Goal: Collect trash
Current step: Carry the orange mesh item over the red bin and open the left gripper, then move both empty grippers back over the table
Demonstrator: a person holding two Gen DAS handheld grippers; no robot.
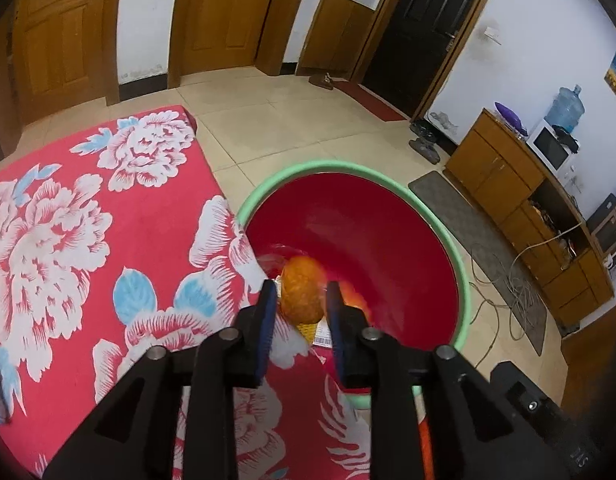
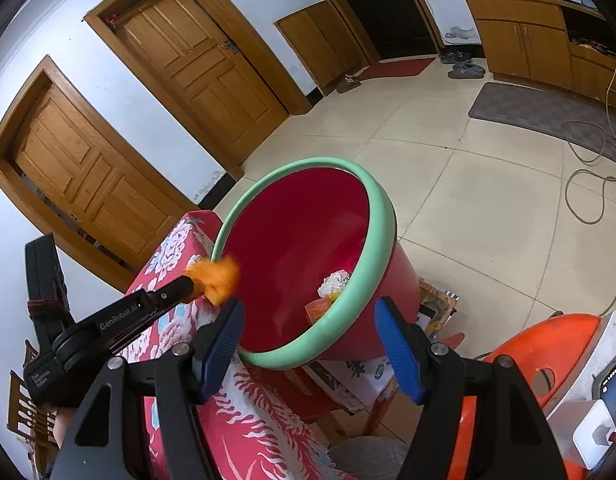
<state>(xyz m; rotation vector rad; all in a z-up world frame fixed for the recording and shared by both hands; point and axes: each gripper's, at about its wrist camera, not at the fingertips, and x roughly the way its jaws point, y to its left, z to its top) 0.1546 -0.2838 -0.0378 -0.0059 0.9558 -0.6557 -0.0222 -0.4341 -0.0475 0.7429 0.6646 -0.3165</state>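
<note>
The left tool (image 1: 300, 300) is over the edge of the surface (image 1: 68, 240) with the red flowered cloth, at the green rim of the red bin (image 2: 381, 216). An orange crumpled piece of trash (image 1: 302, 294) sits between its narrowly parted jaws (blurred; I cannot tell if the pads press it). The right tool (image 2: 309, 336) is half open and empty, near the bin's rim. White and orange trash (image 2: 333, 284) lies inside the bin.

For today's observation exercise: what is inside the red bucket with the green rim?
In the red bucket, the right wrist view shows a crumpled white wad and a small orange packet low down by the near wall. The green rim hides the rest of the bottom.
</note>
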